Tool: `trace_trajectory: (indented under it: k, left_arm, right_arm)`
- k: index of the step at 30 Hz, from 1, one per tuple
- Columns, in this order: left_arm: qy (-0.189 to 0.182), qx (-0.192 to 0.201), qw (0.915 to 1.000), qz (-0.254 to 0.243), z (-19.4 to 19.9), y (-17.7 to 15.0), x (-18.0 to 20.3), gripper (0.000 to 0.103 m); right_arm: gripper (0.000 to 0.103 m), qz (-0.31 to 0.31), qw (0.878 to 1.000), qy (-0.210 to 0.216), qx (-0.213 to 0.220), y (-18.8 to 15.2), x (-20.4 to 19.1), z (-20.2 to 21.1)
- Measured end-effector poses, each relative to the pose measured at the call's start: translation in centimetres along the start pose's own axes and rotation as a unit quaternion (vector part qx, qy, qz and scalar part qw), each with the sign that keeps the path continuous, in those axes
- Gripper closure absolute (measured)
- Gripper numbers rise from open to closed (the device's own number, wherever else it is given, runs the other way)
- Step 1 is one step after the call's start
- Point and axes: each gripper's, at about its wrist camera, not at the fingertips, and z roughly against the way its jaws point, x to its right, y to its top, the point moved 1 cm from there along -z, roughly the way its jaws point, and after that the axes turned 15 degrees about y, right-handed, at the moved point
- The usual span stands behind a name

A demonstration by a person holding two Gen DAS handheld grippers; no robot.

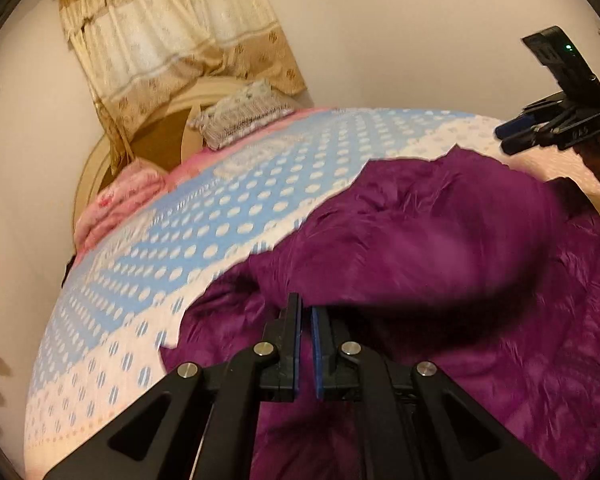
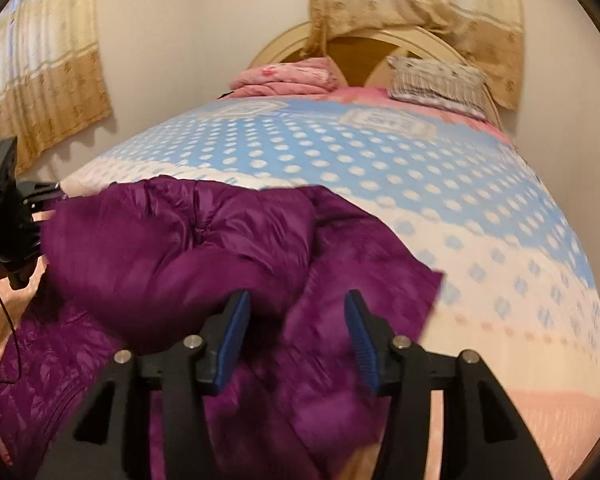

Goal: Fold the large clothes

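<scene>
A large purple puffer jacket (image 1: 440, 264) lies bunched on a bed with a blue and white dotted bedspread (image 1: 204, 216). My left gripper (image 1: 306, 312) has its jaws nearly closed just above the jacket's near edge; no cloth shows between the pads. In the right wrist view the jacket (image 2: 204, 256) lies in a heap, one flat part stretching right. My right gripper (image 2: 296, 304) is open above it and empty. The right gripper also shows in the left wrist view (image 1: 548, 128), and the left gripper's body shows at the far left of the right wrist view (image 2: 8, 216).
A pink folded blanket (image 2: 288, 76) and a patterned pillow (image 2: 440, 84) lie at the bed's head by a curved wooden headboard (image 2: 352, 48). Beige curtains (image 1: 172, 36) hang behind. The bedspread (image 2: 420, 184) lies bare beyond the jacket.
</scene>
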Motion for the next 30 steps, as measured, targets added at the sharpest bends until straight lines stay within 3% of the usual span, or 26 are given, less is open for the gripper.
trace_trajectory:
  k: [4,8,9,10,11,12,14,17,20,22,24,27,30]
  left_arm:
    - [-0.007,-0.012,0.9992,0.038,1.3,-0.9,-2.5,0.099]
    - [-0.016,-0.038,0.9924,0.116,2.3,-1.0,-4.6,0.098]
    - [-0.028,-0.044,0.9888,0.14,2.3,-0.7,-4.9,0.094]
    - [-0.053,-0.053,0.9826,0.17,2.2,-0.4,-5.1,0.071]
    - [-0.062,-0.057,0.9788,0.187,2.5,-0.1,-4.8,0.054]
    - [-0.059,-0.056,0.9753,0.205,2.8,0.2,-4.6,0.029]
    - [-0.061,-0.05,0.9687,0.235,3.2,1.1,-4.1,0.027]
    - [-0.05,-0.052,0.9682,0.24,3.3,3.1,-2.3,0.027]
    - [-0.045,-0.056,0.9726,0.221,3.0,4.3,0.2,0.027]
    - [-0.021,-0.074,0.9788,0.19,1.7,3.9,1.8,0.026]
    - [0.014,-0.109,0.9793,0.17,-0.4,2.4,2.8,0.026]
    - [0.025,-0.165,0.9671,0.192,-3.0,-0.2,2.1,0.026]
    - [0.007,-0.162,0.9556,0.246,-2.4,-0.7,0.5,0.027]
  right_arm:
    - [0.053,-0.049,0.999,-0.008,0.01,0.5,0.3,1.5]
    - [0.053,-0.059,0.998,0.003,0.024,1.4,-3.2,1.4]
    - [0.053,-0.063,0.998,0.01,0.024,2.0,-4.4,0.8]
    - [0.053,-0.069,0.997,0.015,0.019,2.3,-5.4,0.2]
    - [0.053,-0.074,0.997,0.02,0.015,1.6,-5.9,0.0]
    - [0.053,-0.084,0.996,0.022,0.009,1.7,-6.6,-0.9]
    - [0.053,-0.104,0.994,0.018,-0.005,1.2,-7.5,-2.5]
    - [0.053,-0.137,0.99,0.004,-0.039,-0.5,-8.8,-5.2]
    - [0.054,-0.147,0.987,0.012,-0.061,-2.4,-9.8,-6.8]
    - [0.053,-0.159,0.985,0.019,-0.062,-3.3,-10.0,-7.0]
    - [0.053,-0.167,0.983,0.032,-0.069,-3.8,-10.1,-7.0]
    - [0.054,-0.162,0.984,0.034,-0.063,-3.3,-9.9,-5.5]
    - [0.054,-0.152,0.988,0.001,-0.015,-1.3,-9.3,-3.2]
